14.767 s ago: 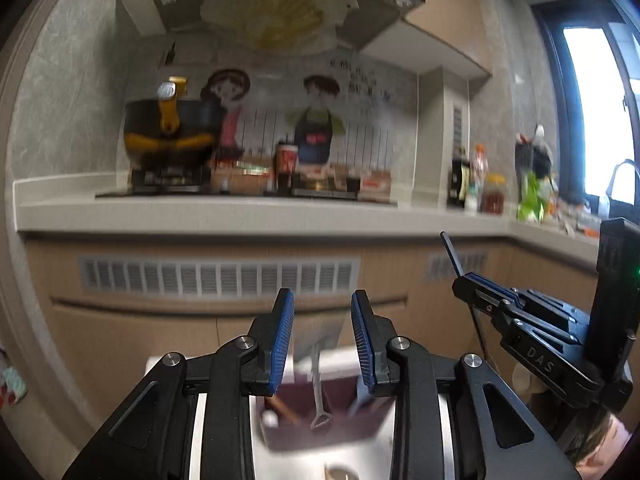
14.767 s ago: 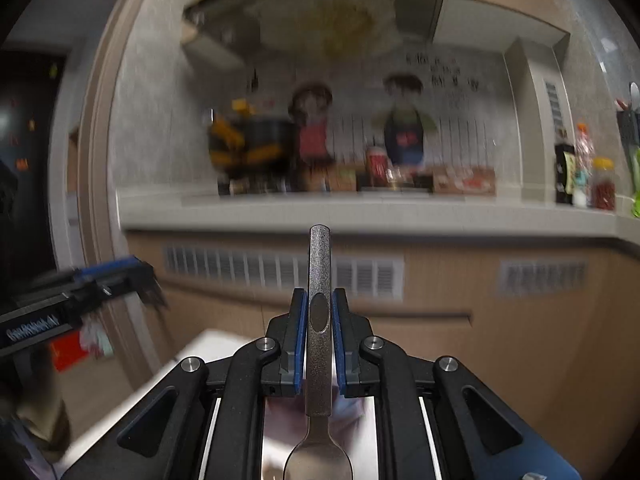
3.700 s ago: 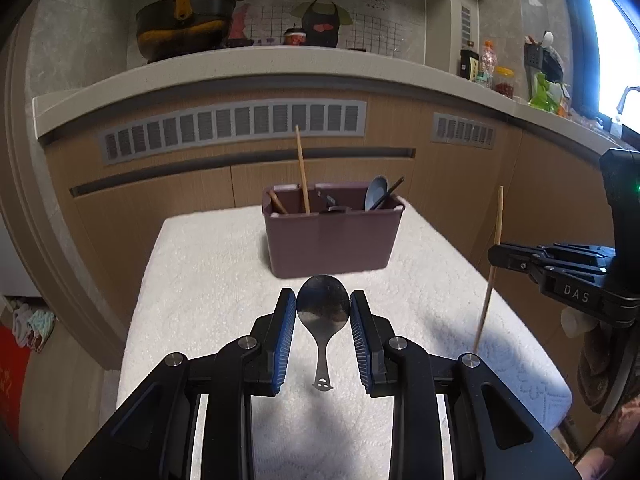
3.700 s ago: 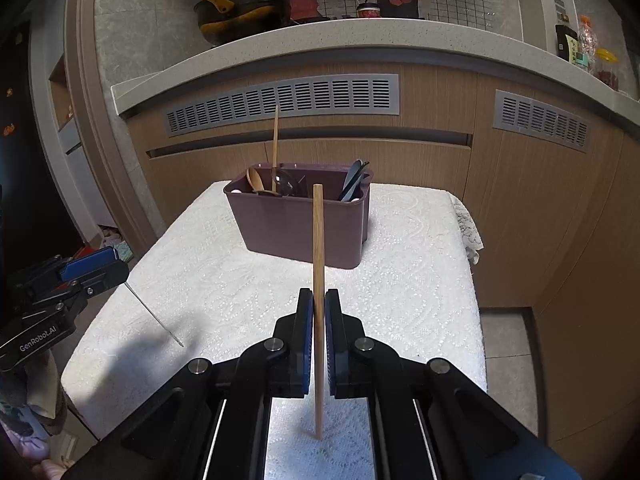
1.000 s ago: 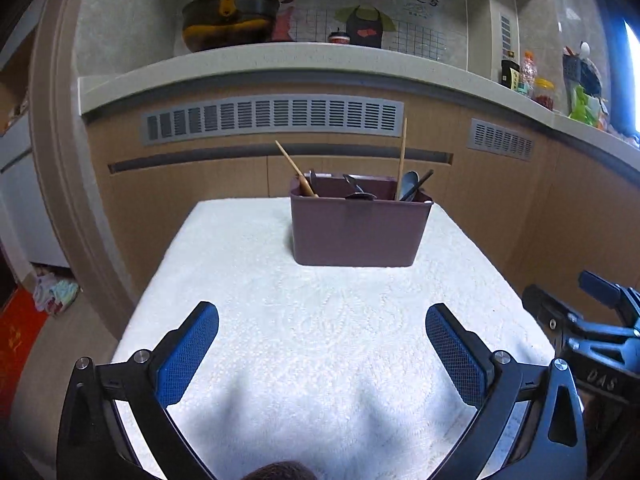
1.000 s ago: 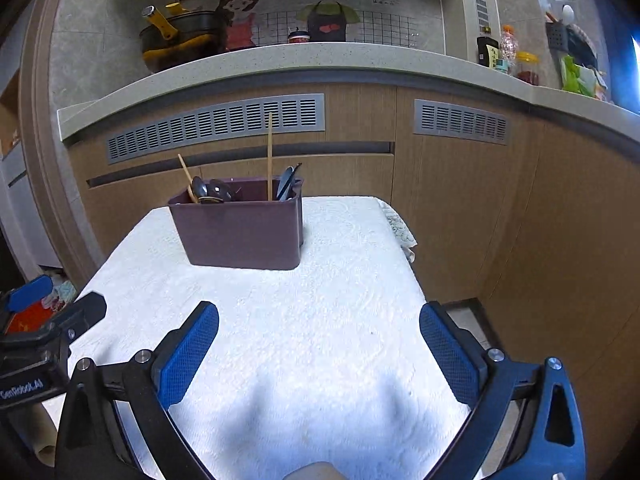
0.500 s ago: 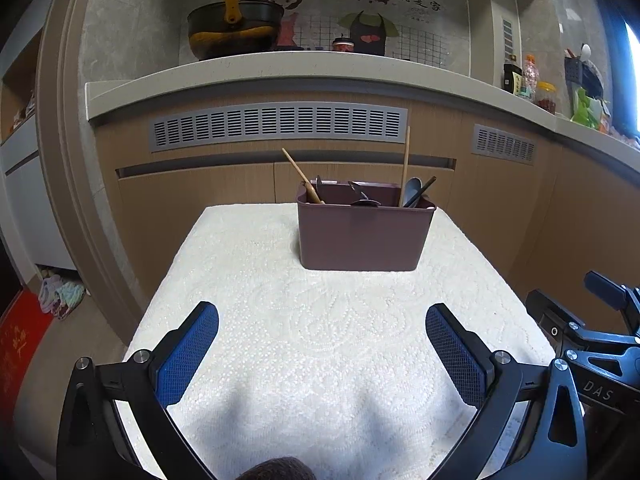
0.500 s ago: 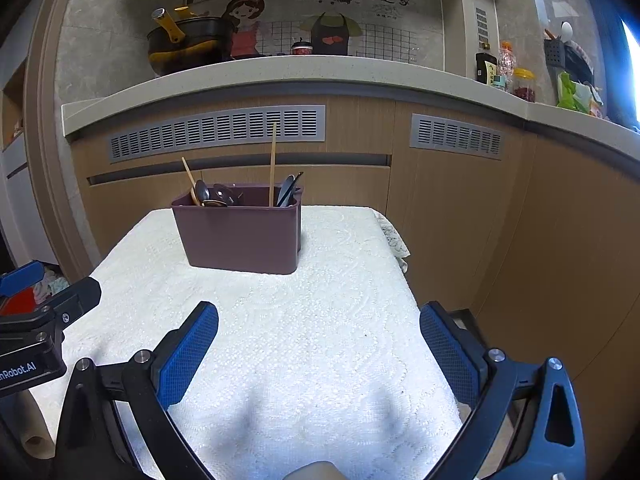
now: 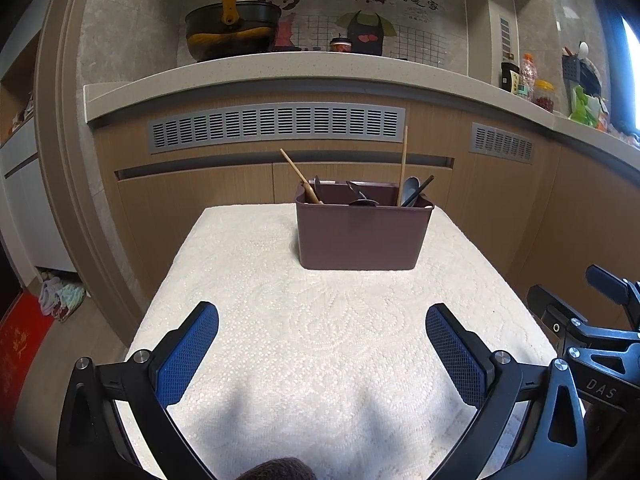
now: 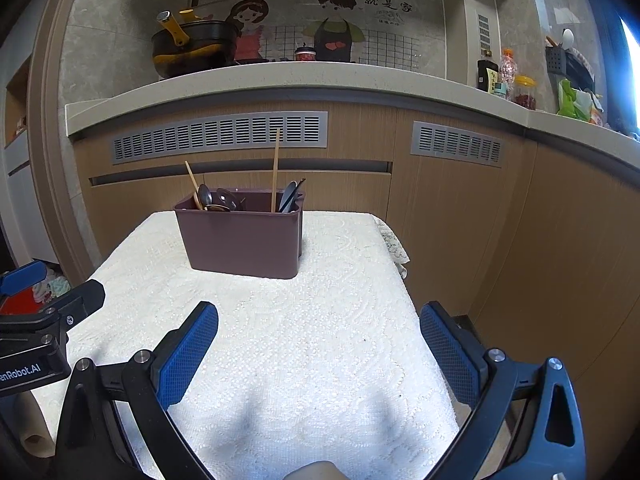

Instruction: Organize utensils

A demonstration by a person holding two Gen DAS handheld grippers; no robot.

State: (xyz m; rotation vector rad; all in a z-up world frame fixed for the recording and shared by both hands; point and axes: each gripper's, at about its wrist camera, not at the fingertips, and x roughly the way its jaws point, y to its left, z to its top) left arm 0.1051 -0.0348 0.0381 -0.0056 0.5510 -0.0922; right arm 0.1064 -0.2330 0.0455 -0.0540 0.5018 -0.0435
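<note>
Holding clear: both tools sit wide apart and carry nothing; the left tool (image 9: 322, 350) and right tool (image 10: 319, 346) hover over the near end of the desk, at 6 o'clock from the bin.
Room: a kitchen, with a stone counter (image 9: 280, 68) running across at 12 o'clock, wood cabinet fronts and a grey vent grille (image 9: 276, 126) below it, and a black pot (image 9: 230, 32) on top at 11 o'clock.
Desk: the small desk (image 9: 320, 340) wears a cream lace cloth, bare of loose utensils.
Bin: the maroon utensil bin (image 9: 360, 232) stands at the far end, at 12 o'clock.
Utensils: chopsticks (image 9: 404, 164) and spoons (image 10: 205, 196) stand inside it.
Step in hand: the sorting looks finished; it seems best to withdraw both tools level and slowly, without snagging the cloth.
</note>
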